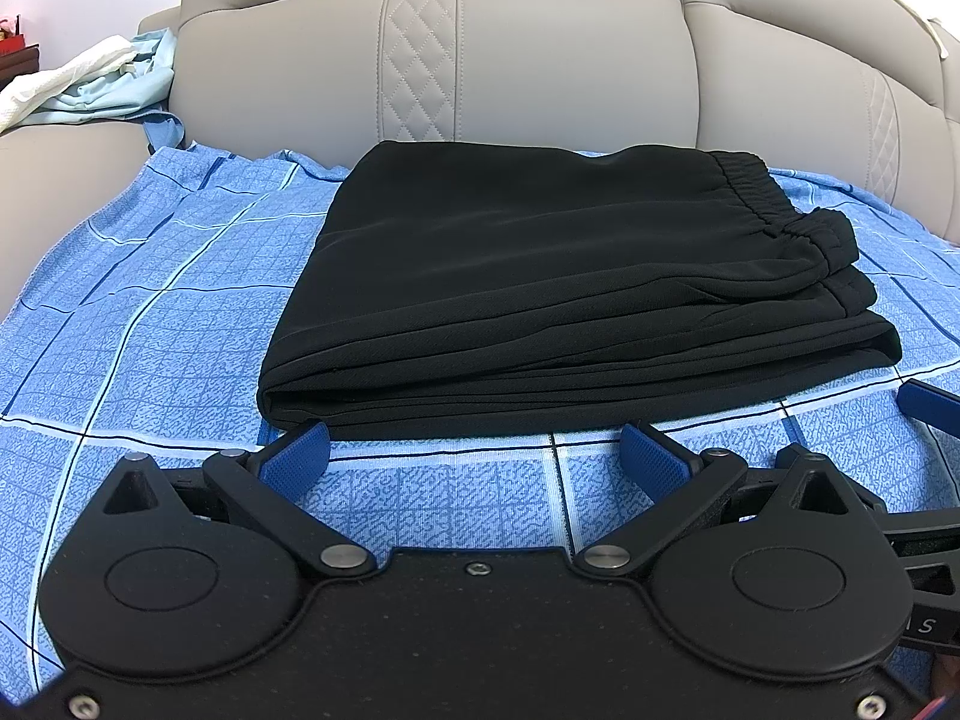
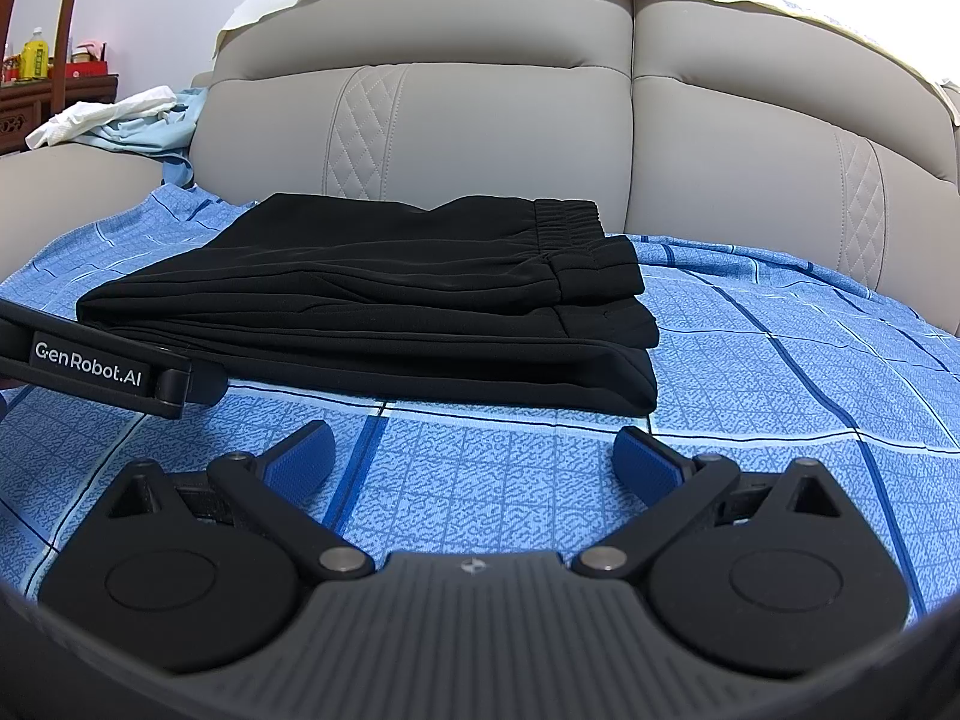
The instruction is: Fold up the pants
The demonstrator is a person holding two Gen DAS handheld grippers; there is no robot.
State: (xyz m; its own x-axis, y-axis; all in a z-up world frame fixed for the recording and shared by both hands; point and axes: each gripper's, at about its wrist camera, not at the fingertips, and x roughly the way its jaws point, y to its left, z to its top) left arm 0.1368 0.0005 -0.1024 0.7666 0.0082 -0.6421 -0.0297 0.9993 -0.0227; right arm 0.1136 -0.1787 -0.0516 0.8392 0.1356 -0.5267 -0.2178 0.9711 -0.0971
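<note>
Both jaws stand spread wide with nothing between them: the left gripper (image 1: 474, 450) hovers just in front of the near folded edge of the black pants (image 1: 552, 294), and the right gripper (image 2: 474, 453) hovers in front of the pants' right near corner. Folded into a stacked rectangle with the elastic waistband on top at the far right, the pants lie on a blue checked sheet (image 1: 150, 324), in front of the grey sofa backrest (image 1: 540, 60). To the far left of the pants, a heap of white and pale blue cloth (image 1: 90, 84) rests on the armrest.

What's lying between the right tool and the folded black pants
Nothing but bare blue checked sheet. In the right wrist view, the open right tool sits just short of the folded black pants, with only that cloth in the gap.
</note>
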